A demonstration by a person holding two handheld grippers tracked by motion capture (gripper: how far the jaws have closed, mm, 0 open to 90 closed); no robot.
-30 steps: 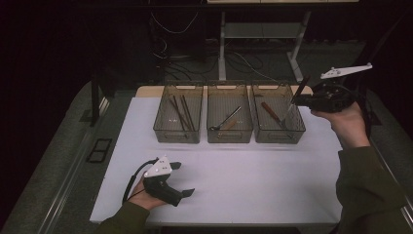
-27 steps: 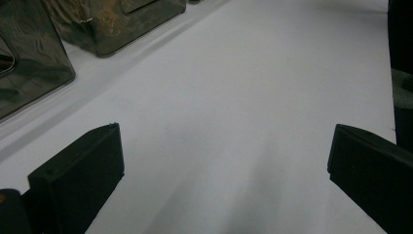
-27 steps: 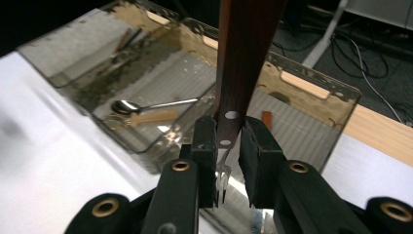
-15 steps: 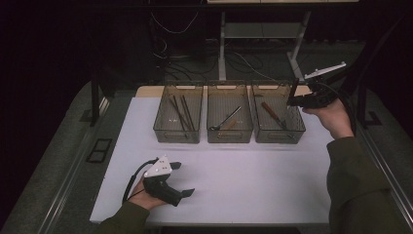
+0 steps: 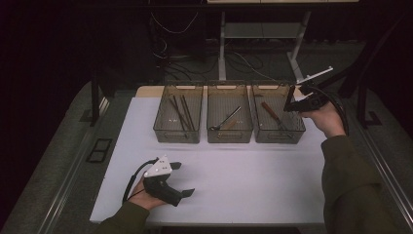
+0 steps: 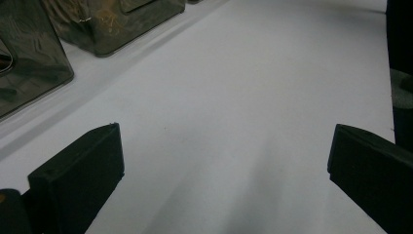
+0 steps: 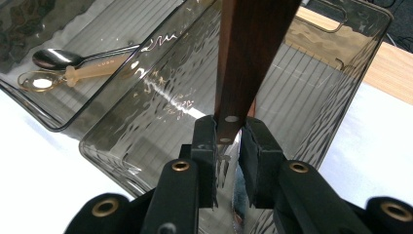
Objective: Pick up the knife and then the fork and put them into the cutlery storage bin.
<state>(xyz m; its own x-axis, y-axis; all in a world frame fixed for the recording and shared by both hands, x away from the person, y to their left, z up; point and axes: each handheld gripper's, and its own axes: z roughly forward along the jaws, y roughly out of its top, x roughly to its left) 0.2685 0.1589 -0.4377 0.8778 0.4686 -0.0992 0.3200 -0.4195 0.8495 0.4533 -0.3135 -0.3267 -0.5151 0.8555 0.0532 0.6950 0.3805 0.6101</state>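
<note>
- Right gripper [image 5: 292,100] hangs over the far right corner of the right bin [image 5: 277,132], held in the person's right hand [image 5: 325,118]; a grey plate juts up from its top.
- In the right gripper view, its fingers [image 7: 204,141] are nearly closed, clamped on the end of a knife [image 7: 248,53] with a brown wooden handle and a metal rivet; the handle stands up and away from the camera, above the bin's interior.
- The bin is smoked, rippled clear plastic. Another wooden-handled utensil [image 5: 269,111] lies inside it, seen from the high view.
- Middle bin [image 5: 229,134], just beside the right one: holds a metal spoon [image 7: 56,58] and a gold-bowled spoon [image 7: 44,80] with a pale handle.
- Left bin [image 5: 176,132]: several long dark sticks [image 5: 181,111]; type too small to tell.
- All three bins sit in a row at the far side of the white table [image 5: 243,185].
- Left gripper [image 5: 179,179] rests low on the near left part of the table, in the left hand [image 5: 146,197]. Its fingers [image 6: 78,180] stand wide apart with nothing between them, only bare table.
</note>
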